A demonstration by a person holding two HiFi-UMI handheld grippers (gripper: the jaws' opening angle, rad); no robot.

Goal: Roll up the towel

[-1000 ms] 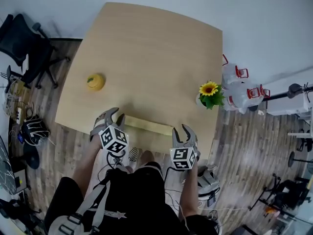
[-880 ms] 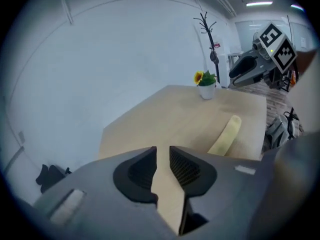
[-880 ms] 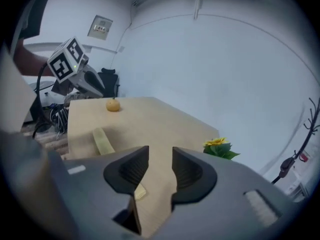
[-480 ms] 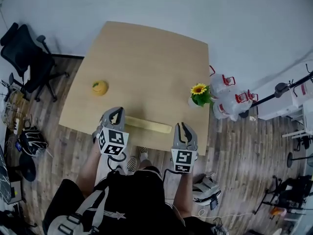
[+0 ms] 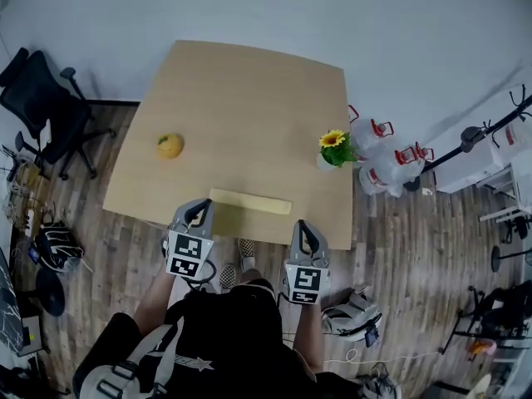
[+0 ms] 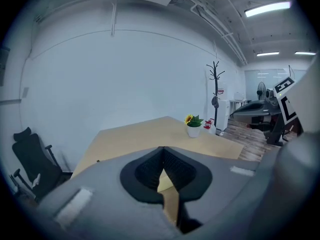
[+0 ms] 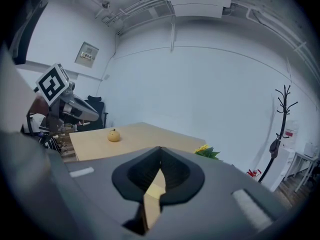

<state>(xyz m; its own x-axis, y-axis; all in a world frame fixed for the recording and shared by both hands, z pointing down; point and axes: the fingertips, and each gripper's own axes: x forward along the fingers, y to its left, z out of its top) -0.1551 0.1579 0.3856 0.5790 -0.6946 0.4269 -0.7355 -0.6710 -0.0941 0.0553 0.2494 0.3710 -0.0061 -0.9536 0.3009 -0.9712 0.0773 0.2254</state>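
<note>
While the left claw [image 5: 199,208] and right claw [image 5: 302,226] clamp its edge, the towel [image 5: 249,200] looks pale yellow.

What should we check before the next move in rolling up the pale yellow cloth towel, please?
1. Left gripper shut on the pale yellow cloth towel: ok, yellow cloth shows between its pads.
2. Right gripper shut on the towel: ok, its jaws have just been closing and now pinch cloth.
3. Both grippers in line with the towel's long side: ok.
4. Light wooden table bare beyond the towel: ok; the round yellow fruit and the potted sunflower stand well apart from it.
5. Lifted edge straight and unwrinkled: cannot tell.
</note>
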